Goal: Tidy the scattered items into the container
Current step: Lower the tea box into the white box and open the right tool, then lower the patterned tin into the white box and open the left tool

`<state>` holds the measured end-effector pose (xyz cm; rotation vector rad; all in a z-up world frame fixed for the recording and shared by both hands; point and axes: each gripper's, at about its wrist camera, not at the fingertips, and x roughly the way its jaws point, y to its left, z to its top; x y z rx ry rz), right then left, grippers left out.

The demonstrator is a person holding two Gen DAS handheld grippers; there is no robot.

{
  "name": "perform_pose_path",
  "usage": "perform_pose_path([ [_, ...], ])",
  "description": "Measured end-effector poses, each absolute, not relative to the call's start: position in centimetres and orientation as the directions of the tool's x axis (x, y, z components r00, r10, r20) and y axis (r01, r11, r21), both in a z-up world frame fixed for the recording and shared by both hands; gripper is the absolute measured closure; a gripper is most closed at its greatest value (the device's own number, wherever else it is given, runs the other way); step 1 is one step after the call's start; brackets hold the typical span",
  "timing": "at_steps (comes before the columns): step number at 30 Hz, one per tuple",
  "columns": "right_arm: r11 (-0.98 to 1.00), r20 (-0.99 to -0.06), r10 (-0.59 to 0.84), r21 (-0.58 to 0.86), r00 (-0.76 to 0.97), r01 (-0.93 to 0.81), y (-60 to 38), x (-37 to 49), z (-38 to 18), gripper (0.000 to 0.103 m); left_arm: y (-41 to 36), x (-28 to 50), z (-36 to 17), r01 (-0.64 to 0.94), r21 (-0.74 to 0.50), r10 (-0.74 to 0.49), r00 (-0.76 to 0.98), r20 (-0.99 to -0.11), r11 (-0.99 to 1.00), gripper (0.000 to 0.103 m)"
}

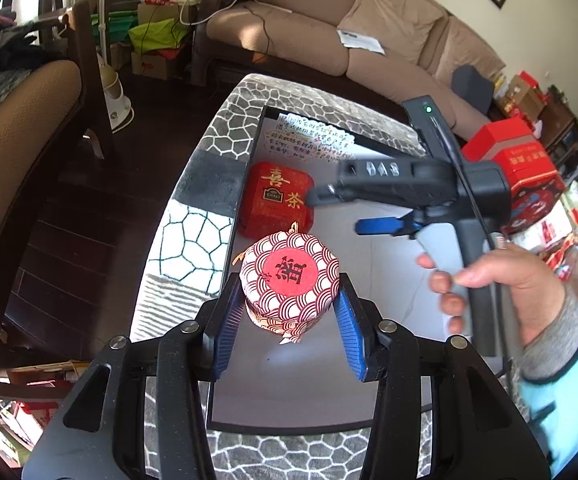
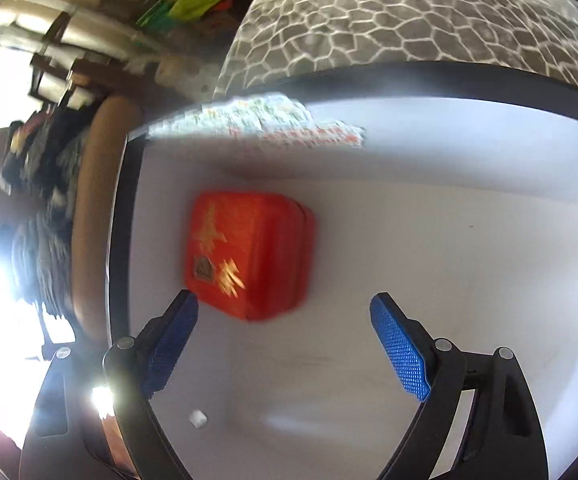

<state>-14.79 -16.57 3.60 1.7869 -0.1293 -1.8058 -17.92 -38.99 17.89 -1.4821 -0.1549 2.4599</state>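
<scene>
The left gripper [image 1: 289,312] is clamped on the wrapped jar [image 1: 289,276], held over the white container [image 1: 389,360]. The red tea tin [image 2: 249,260] lies inside, just ahead of the right gripper [image 2: 285,344], whose jaws stand apart, empty.

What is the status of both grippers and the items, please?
Left gripper shut on paper-wrapped jar over white container. Right gripper open, empty. Red tea tin already inside. Nothing blocking.

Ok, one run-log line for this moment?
left gripper: shut on jar, over tray | right gripper: open, empty | red tin: in tray
</scene>
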Motion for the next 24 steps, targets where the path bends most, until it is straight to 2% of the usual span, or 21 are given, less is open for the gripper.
perform_pose_path([
  [3,-0.795,-0.905,-0.412,0.412,0.101,0.445,-15.2,-13.4,2.7,0.026,-38.4,-17.7,17.8,-0.185,-0.218,0.278,-0.433,-0.858,-0.958,0.061],
  [6,-0.758,-0.909,-0.399,0.399,0.117,0.516,-16.3,-12.0,2.0,0.032,-38.1,-17.8,17.6,-0.190,-0.214,0.276,-0.425,-0.862,-0.958,0.061],
  [9,-0.744,-0.916,-0.386,0.377,0.105,0.551,-18.7,-11.2,1.8,0.043,-38.1,-17.8,17.3,-0.187,-0.208,0.270,-0.419,-0.867,-0.960,0.061],
  [13,-0.752,-0.917,-0.395,0.358,0.058,0.553,-19.7,-11.6,2.0,0.051,-38.3,-18.1,17.1,-0.181,-0.199,0.258,-0.417,-0.871,-0.963,0.061],
  [17,-0.754,-0.920,-0.393,0.322,-0.001,0.573,-19.9,-12.3,2.3,0.052,-38.0,-18.4,16.8,-0.187,-0.200,0.262,-0.413,-0.873,-0.962,0.061],
  [20,-0.739,-0.900,-0.430,0.395,0.070,0.546,-18.6,-12.8,2.1,0.044,-37.4,-18.6,16.6,-0.196,-0.202,0.267,-0.405,-0.874,-0.960,0.061],
  [24,-0.739,-0.912,-0.407,0.359,0.047,0.570,-16.2,-12.0,4.1,0.043,-36.9,-19.0,15.9,-0.193,-0.182,0.246,-0.390,-0.887,-0.964,0.061],
])
